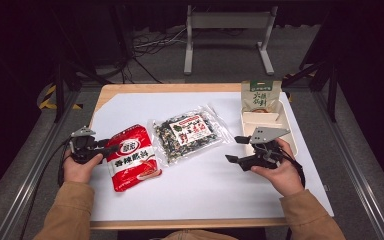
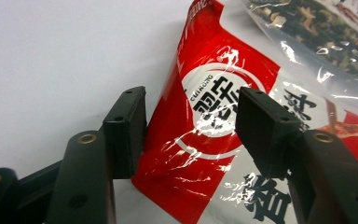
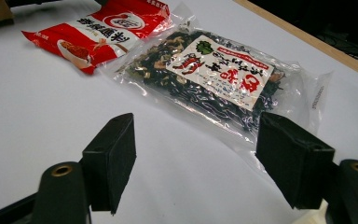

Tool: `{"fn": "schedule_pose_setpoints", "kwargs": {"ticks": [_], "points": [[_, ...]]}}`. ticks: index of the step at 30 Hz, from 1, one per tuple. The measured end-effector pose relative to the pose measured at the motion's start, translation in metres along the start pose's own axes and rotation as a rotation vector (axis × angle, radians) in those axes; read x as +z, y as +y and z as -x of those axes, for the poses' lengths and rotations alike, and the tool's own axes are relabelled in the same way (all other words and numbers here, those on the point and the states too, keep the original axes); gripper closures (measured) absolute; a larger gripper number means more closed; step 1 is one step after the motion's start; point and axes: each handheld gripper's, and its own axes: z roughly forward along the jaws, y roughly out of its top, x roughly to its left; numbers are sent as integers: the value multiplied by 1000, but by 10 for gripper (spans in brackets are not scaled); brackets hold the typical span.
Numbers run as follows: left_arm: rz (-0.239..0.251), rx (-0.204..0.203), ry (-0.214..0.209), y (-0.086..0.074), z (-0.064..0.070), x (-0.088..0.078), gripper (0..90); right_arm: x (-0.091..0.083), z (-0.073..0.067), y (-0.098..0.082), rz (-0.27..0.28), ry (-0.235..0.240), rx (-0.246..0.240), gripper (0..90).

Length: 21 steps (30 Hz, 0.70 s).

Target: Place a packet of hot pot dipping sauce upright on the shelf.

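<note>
A red and white snack packet (image 1: pixel 132 159) lies flat at the left of the white table. My left gripper (image 1: pixel 107 146) is open at the packet's upper left edge. In the left gripper view its jaws straddle that end of the red packet (image 2: pixel 214 121), and the gripper (image 2: pixel 190 98) is not closed on it. A clear bag of dark dried food (image 1: pixel 192 134) lies at the centre. My right gripper (image 1: pixel 233 149) is open and empty, just right of that bag. The right gripper view shows the gripper (image 3: pixel 198 126) facing the clear bag (image 3: pixel 214 70), with the red packet (image 3: pixel 98 28) behind it.
A white compartment tray (image 1: pixel 266 123) sits at the right edge, and a green and white pouch (image 1: pixel 261 95) stands at its far end. The table's wooden rim (image 1: pixel 130 89) runs along the back. Bare white surface lies in front of both bags.
</note>
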Motion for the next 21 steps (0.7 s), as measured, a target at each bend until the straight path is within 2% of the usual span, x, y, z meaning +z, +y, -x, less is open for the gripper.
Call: {"fn": "schedule_pose_setpoints", "kwargs": {"ticks": [2,3,4,5,6,7,9,11,16,17,21], "points": [[-15,15,37,0,1,3,498,1,0,0,-2,1,0,287],[-15,15,37,0,1,3,538,1,0,0,-2,1,0,287],[-31,47,85,0,2,5,576,1,0,0,-2,2,1,287],[-37,54,105,0,2,5,611,1,0,0,-1,3,1,287],[-37,54,105,0,2,5,649,1,-1,0,-1,3,1,287],[-39,51,123,1,2,4,649,1,-1,0,-1,3,1,287],[-38,48,144,1,2,4,716,1,-1,0,0,4,0,294],[-38,63,162,1,3,3,760,0,-1,0,1,7,-4,309],[-28,45,166,2,3,-5,888,0,-1,-1,17,17,-9,328],[-24,34,164,2,3,-7,895,0,-1,-1,19,17,-11,328],[-9,34,152,3,4,-16,900,-2,-1,-1,28,17,-10,332]]}}
